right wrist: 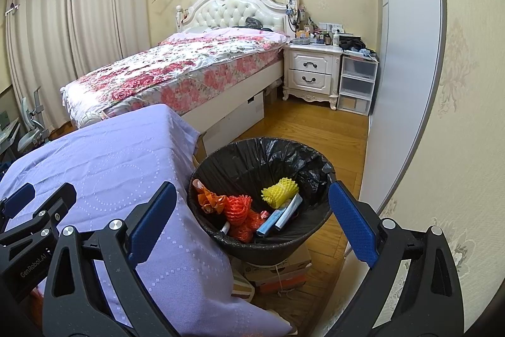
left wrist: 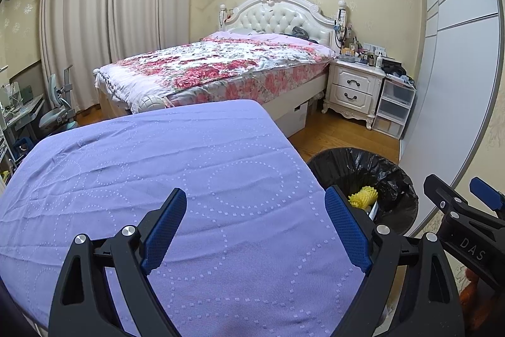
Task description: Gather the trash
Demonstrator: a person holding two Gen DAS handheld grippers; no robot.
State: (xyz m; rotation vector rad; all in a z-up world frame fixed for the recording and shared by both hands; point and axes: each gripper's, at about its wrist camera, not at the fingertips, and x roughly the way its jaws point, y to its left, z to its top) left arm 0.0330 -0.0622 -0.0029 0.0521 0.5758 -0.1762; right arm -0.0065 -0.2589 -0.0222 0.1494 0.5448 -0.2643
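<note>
A black bin (right wrist: 262, 245) lined with a black bag stands on the floor beside the purple-covered table (right wrist: 120, 166). Inside lie a yellow foam net (right wrist: 279, 192), an orange mesh net (right wrist: 238, 209), an orange wrapper (right wrist: 210, 199) and a blue-white packet (right wrist: 277, 215). My right gripper (right wrist: 252, 198) hovers open over the bin's near rim, nothing between its fingers. My left gripper (left wrist: 255, 210) stands open above the purple cloth (left wrist: 157, 172), holding nothing. In the left wrist view the bin (left wrist: 397, 176) and yellow net (left wrist: 363, 198) show at the right.
A flowered bed (right wrist: 176, 68) lies behind the table. A white nightstand (right wrist: 311, 70) and clear plastic drawers (right wrist: 356, 84) stand against the far wall. Sliding wardrobe doors (right wrist: 407, 68) run along the right. Cardboard boxes (right wrist: 277, 270) sit under the bin. Curtains (left wrist: 110, 21) and a desk chair (left wrist: 60, 112) are left.
</note>
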